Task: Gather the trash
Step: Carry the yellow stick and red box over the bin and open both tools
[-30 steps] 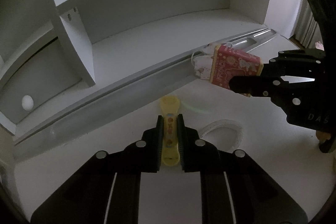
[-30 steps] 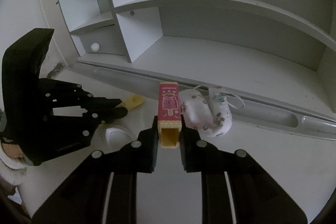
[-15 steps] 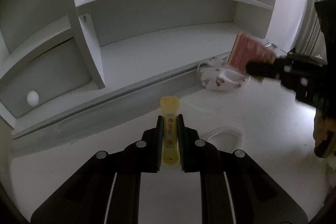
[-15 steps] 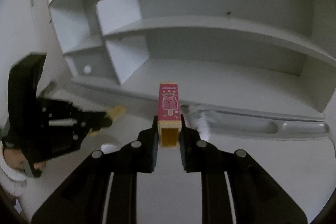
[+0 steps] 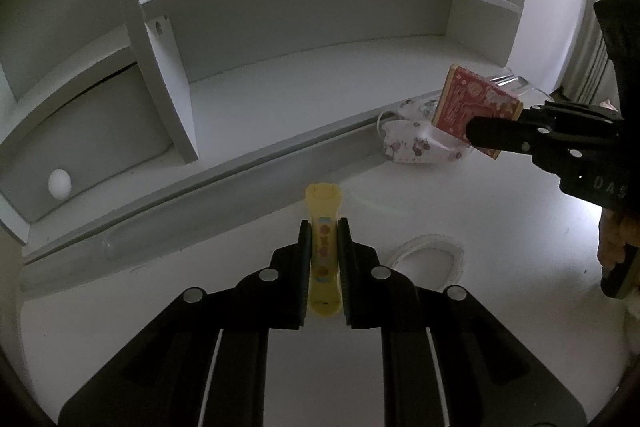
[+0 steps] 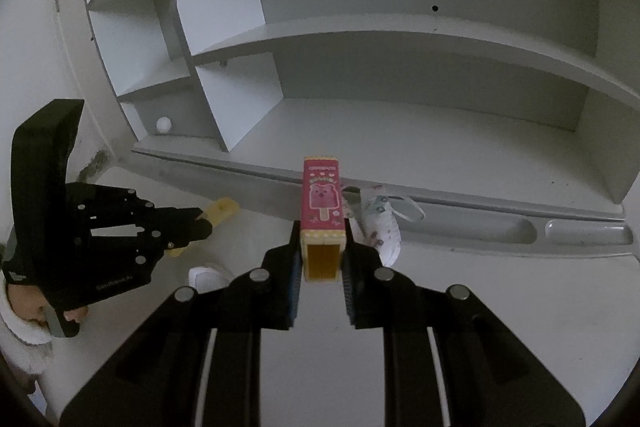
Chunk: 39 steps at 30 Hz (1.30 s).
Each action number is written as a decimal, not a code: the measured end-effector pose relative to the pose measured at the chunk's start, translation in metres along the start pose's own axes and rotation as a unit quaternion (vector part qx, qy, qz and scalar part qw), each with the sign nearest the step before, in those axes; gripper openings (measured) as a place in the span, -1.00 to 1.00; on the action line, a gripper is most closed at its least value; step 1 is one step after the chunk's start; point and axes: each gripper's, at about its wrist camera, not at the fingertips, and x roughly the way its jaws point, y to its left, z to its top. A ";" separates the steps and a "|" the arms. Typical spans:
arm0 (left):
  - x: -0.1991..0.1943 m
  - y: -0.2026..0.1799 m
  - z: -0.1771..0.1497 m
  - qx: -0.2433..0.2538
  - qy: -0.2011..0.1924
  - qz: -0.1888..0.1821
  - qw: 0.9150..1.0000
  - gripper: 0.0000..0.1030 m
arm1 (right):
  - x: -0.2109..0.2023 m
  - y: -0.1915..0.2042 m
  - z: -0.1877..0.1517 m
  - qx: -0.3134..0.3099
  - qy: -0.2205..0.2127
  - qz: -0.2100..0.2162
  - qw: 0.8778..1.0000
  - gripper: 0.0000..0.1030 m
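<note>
While my left wrist camera looks down over the white table, my left gripper pinches a slim yellow wrapper, its long axis running straight ahead along the fingers, its far end pointing at the table's back edge under the shelf unit. At the right, my right gripper holds a red box above a patterned face mask lying against the back edge. A white ring-shaped scrap lies just right of my fingers.

From my right wrist camera, my right gripper is clamped on the red box, lengthwise along the fingers, open end toward me, the mask just beside it. My left gripper shows at the left, yellow wrapper tip pointing toward the shelf.
</note>
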 end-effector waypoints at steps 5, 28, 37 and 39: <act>0.003 -0.002 0.000 0.002 0.002 0.001 1.000 -0.76 | 0.004 0.002 -0.003 -0.008 0.012 0.002 1.000 -0.65; 0.010 -0.004 0.002 0.005 0.007 -0.004 1.000 -0.76 | 0.012 0.009 -0.008 -0.025 0.039 0.004 0.999 -0.65; 0.006 0.000 0.005 -0.005 0.006 0.027 1.000 -0.76 | 0.000 0.015 -0.005 -0.028 0.032 0.008 0.999 -0.65; -0.005 -0.001 0.006 -0.016 0.002 0.029 0.999 -0.76 | -0.020 0.018 -0.009 -0.032 0.023 0.005 0.999 -0.65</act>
